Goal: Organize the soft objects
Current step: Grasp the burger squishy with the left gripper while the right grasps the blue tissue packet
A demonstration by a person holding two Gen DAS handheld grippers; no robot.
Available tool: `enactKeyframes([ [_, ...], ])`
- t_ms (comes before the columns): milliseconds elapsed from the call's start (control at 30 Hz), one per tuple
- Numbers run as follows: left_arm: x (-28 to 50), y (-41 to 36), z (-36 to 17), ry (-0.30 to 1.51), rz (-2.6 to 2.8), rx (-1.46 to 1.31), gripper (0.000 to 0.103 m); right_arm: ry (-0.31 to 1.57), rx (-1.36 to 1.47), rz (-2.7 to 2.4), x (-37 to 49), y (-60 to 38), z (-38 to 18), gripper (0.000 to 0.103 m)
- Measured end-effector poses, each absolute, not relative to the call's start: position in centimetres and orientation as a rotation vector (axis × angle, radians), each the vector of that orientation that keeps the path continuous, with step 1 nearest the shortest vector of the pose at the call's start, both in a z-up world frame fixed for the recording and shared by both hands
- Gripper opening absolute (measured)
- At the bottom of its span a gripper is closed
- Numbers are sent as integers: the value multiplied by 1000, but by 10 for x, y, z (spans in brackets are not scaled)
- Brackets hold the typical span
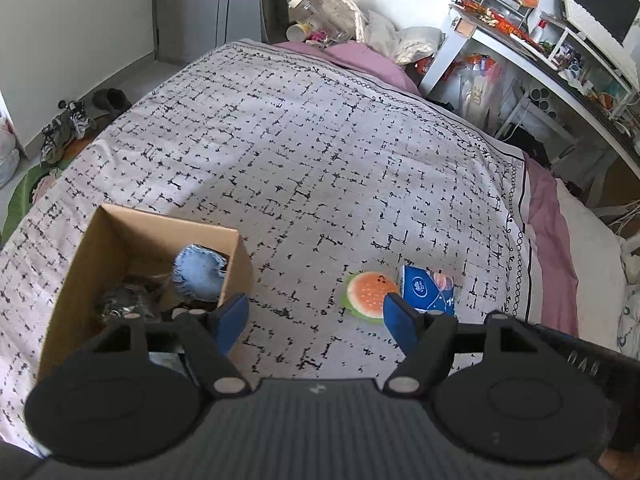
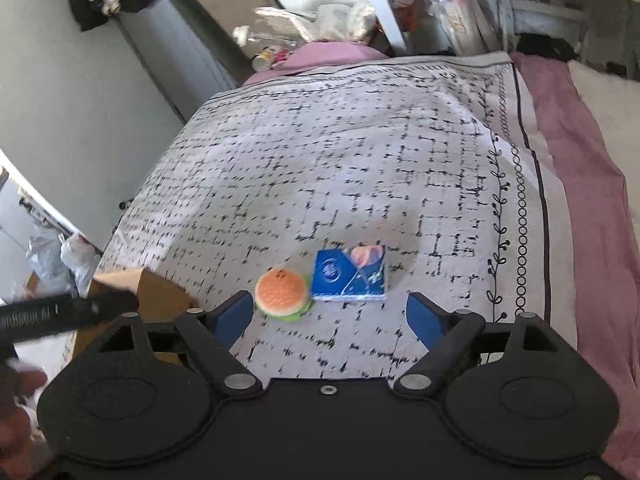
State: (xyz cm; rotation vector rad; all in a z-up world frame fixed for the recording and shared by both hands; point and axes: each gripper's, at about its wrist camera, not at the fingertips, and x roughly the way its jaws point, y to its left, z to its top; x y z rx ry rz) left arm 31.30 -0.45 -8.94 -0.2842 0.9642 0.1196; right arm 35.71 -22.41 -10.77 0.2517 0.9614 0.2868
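A soft burger toy (image 1: 370,294) (image 2: 282,293) lies on the patterned bedspread, touching a blue tissue pack (image 1: 428,290) (image 2: 350,275) on its right. A cardboard box (image 1: 120,240) stands at the left and holds a frayed denim piece (image 1: 198,272) and a dark bundle (image 1: 126,300). My left gripper (image 1: 316,316) is open and empty, above the bed between box and burger. My right gripper (image 2: 332,314) is open and empty, just in front of the burger and the pack. The box corner (image 2: 160,292) shows at the left in the right wrist view.
The bedspread (image 1: 320,160) covers a bed with a pink sheet (image 1: 544,208) at its right edge. A cluttered white desk (image 1: 540,40) stands at the far right. Shoes (image 1: 64,128) lie on the floor at the left. Bottles and bags (image 1: 320,12) sit beyond the far end.
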Motion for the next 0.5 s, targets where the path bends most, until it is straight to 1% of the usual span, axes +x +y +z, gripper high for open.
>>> enactKeyframes([
  [33,315,-7,-91,967,124,-290,73,960,271,286,361,-227,-108,85],
  [133,321,-13,-98,980,137,-303,73,955,271,282,373,-229,-111,93],
  [267,328,-24,-105,975,144,-288,73,966,346,310,389,-234,-128,96],
  [333,334,-29,-111,979,142,-284,73,964,373,332,394,-237,-144,98],
  [500,349,-41,-136,997,133,-242,73,1047,406,361,409,-233,-176,98],
])
